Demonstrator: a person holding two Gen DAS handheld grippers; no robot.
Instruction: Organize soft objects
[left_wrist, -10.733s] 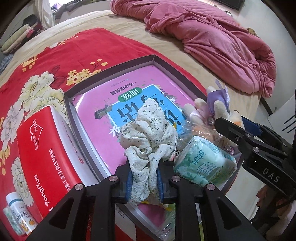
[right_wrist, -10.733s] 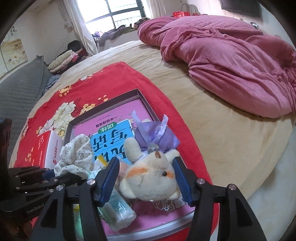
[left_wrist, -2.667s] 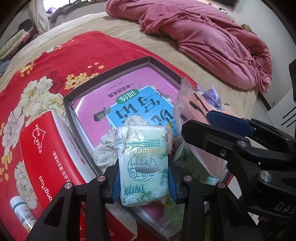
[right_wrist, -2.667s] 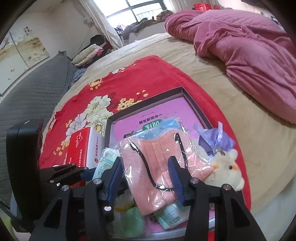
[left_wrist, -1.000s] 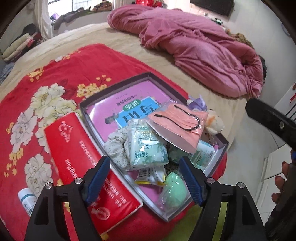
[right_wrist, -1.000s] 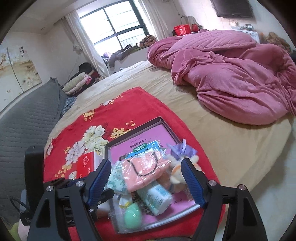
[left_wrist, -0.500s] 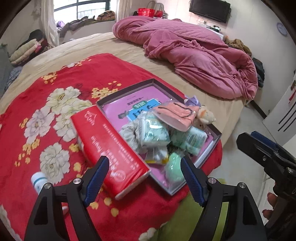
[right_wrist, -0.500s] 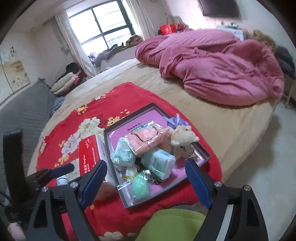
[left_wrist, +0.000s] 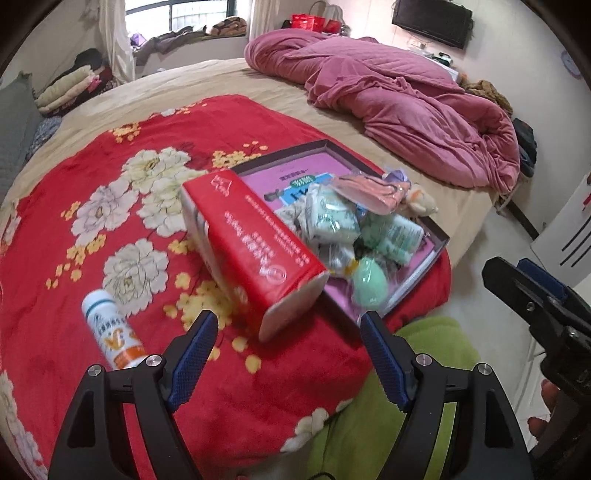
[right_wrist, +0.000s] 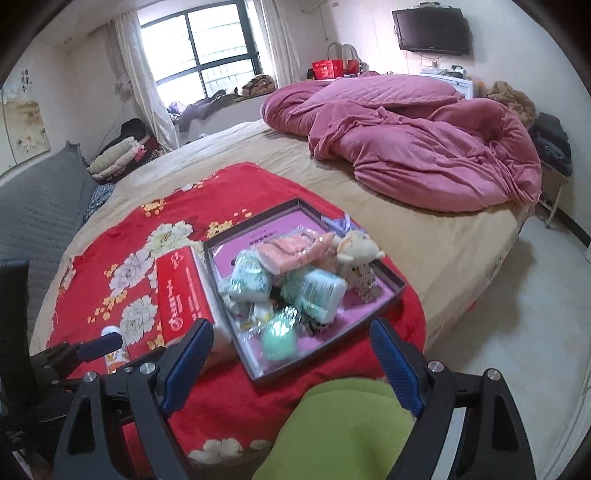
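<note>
Left hand-held gripper (left_wrist: 288, 336): jaws wide apart, nothing between them, hanging above the red floral blanket (left_wrist: 110, 206) near the bed's edge. Right hand-held gripper (right_wrist: 291, 345): jaws also wide, empty, held over the near edge of the blanket.

Soft items all sit piled in the shallow dark-rimmed box (right_wrist: 384, 273) with the pink book as its floor, on the blanket:
- pink face mask in clear bag (right_wrist: 291, 251) on top of the pile
- plush toy (right_wrist: 356, 251) at the right side, purple sachet (right_wrist: 340, 221) just behind it
- tissue packs (right_wrist: 247, 278), (right_wrist: 317, 291) in the middle
- green egg-shaped sponge in wrap (right_wrist: 279, 338) at the near corner
- floral cloth (left_wrist: 291, 214) mostly buried under the packs

Red tissue box (left_wrist: 251, 251) lies just beside the box's left wall, touching or nearly so; can't tell which. Small white-and-orange bottle (left_wrist: 110, 328) lies on the blanket left of it, apart. Green cushion-like thing (right_wrist: 343, 428) sits at the bottom edge of both views, below the blanket. Pink quilt (right_wrist: 406, 144) bunched at the far side of the bed.
</note>
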